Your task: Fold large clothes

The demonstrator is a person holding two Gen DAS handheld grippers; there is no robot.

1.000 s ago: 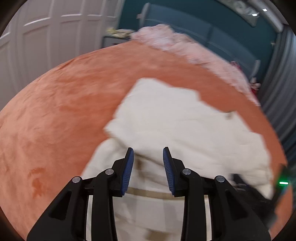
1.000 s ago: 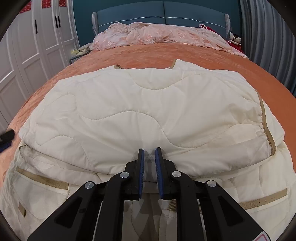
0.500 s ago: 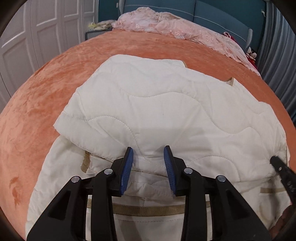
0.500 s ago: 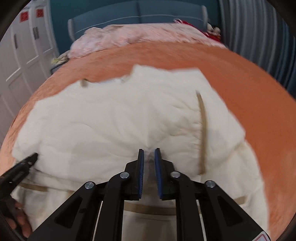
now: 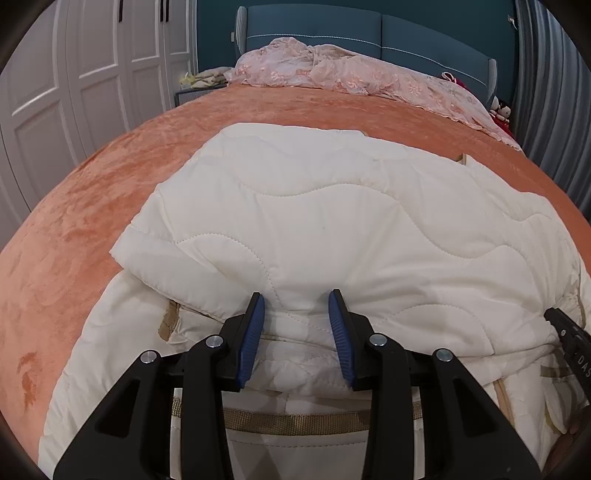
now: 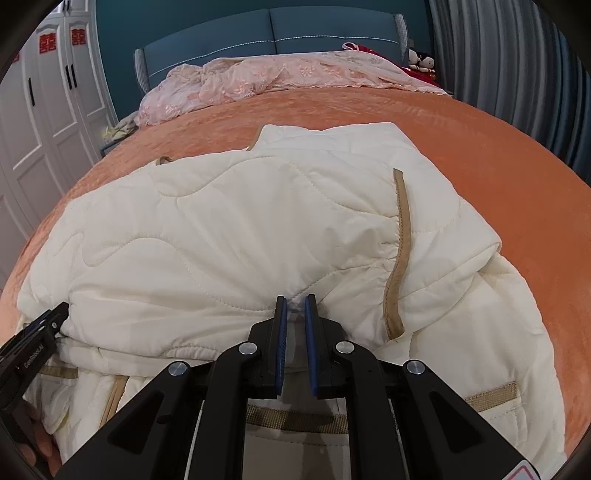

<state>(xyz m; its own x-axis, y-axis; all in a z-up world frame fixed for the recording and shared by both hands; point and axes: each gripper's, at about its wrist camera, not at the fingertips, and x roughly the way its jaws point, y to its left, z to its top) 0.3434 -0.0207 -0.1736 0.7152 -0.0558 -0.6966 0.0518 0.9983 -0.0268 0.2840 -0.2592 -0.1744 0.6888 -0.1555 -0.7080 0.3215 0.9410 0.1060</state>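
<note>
Cream quilted jacket point(image 5: 332, 221) lies spread on the bed point(image 5: 92, 221), on its orange cover, one layer doubled over toward me, so a thick folded edge runs across right in front of both grippers. Tan trim point(image 6: 400, 236) runs down the jacket's right side, and a tan band crosses the lower layer under my fingers.

My left gripper point(image 5: 297, 306): fingers stand partly apart, the folded edge sits between the blue pads and bulges there; the fabric looks pinched at the sides, so I read it as held. I point down at the fold.

My right gripper point(image 6: 294, 301): fingers narrow, almost together, a small tuft of cream fabric squeezed between the pads, creases fanning out from it. In the right view the left gripper shows at the left edge by the fold.

Pink lace cover point(image 6: 258, 81) bunched at the blue headboard point(image 6: 240, 33), white wardrobe point(image 5: 74, 74) on the left.
</note>
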